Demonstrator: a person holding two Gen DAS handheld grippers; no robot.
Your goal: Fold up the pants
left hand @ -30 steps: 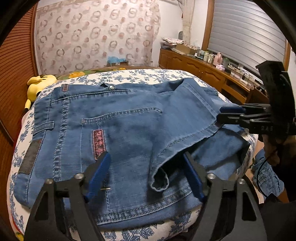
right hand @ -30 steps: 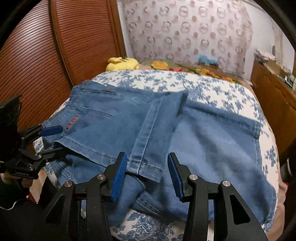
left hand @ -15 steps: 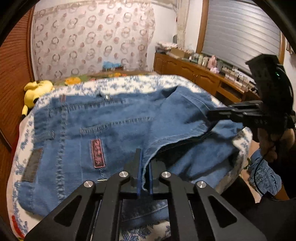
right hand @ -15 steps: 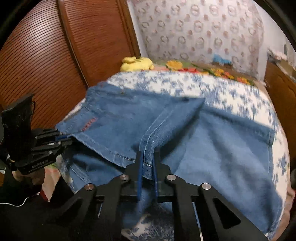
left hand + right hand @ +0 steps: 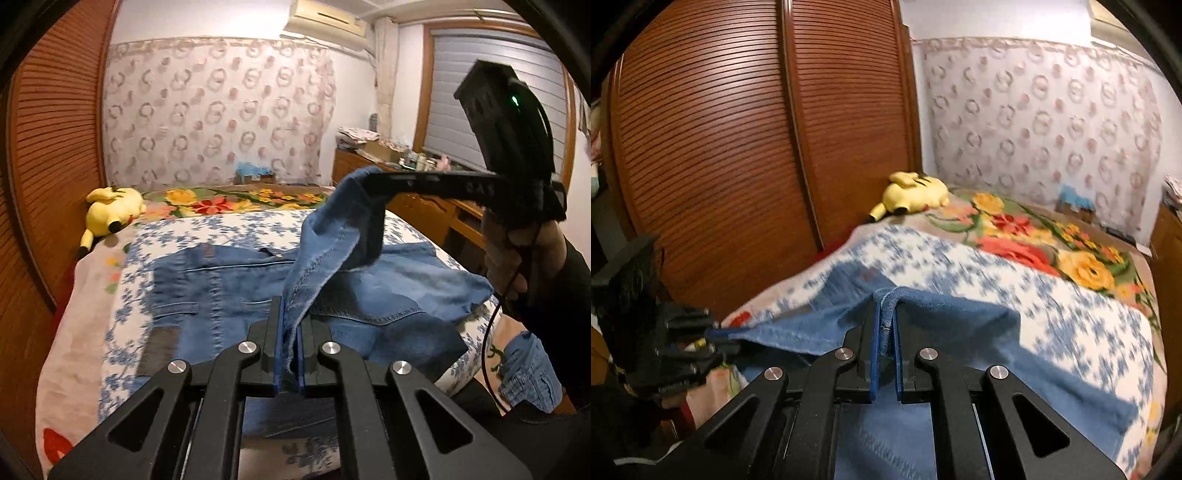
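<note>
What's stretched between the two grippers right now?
A raised jeans hem edge spans from the left gripper to the right gripper, seen in the left wrist view.

Your room is lit warm and fairly dim, the light falling from above; no lamp itself shows. Ahead of your left hand-held gripper (image 5: 289,334) the far wall reads brightest and slightly washed out, while the jeans (image 5: 373,295) lifted in front of it cast a soft shadow on the denim beneath. A small green indicator glows on the right hand-held gripper (image 5: 369,181) up to the right. Your right wrist view is heavily motion-blurred: the bed cover (image 5: 1052,302) ahead of the right hand-held gripper (image 5: 885,325) smears into streaks. Both views bend strongly at the rim, with black corners curving the wardrobe slats (image 5: 720,129).
</note>
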